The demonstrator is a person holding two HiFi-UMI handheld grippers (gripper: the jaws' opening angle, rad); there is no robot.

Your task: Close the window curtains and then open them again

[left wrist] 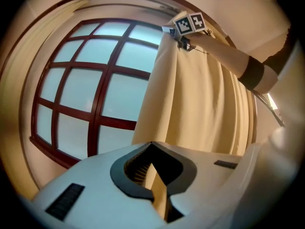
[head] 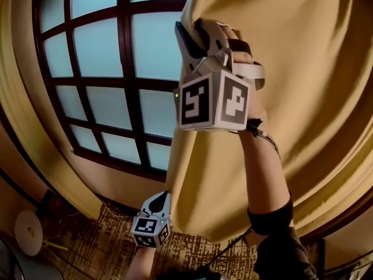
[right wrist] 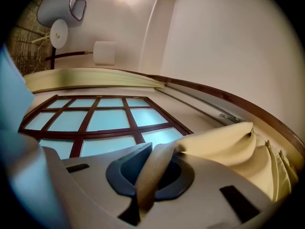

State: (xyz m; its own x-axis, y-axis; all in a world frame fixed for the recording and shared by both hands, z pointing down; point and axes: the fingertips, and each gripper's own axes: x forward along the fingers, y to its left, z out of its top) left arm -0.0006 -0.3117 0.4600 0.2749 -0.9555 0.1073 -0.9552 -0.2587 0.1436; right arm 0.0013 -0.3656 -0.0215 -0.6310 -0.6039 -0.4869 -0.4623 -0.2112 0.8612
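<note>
1. Nearest the lens, in the upper middle of the head view, the right gripper [head: 197,37] is seen with its jaws pressed together on the leading edge of the cream curtain [head: 303,98]. In its own view a fold of the cloth is pinched between them.
2. Low in the frame, the left gripper [head: 157,203] is clamped on the same edge further down. A strip of fabric is caught between its closed jaws.
3. The curtain hangs over the right half of the window [head: 99,69], its held edge at about the middle. A draw along the track [right wrist: 224,116] is judged to be in hand. Whether it is the closing or the opening pass cannot be told.
4. For the next move, both grips must be kept and the two grippers carried sideways together, so that the edge hangs straight and the track is pulled evenly.
5. A second curtain [head: 20,115] is gathered at the left of the window. The patterned carpet [head: 111,238] and a round white object [head: 28,232] lie below.
6. Nothing is seen across the glass. Only the cable [head: 233,245] trailing from the right wrist might snag.
</note>
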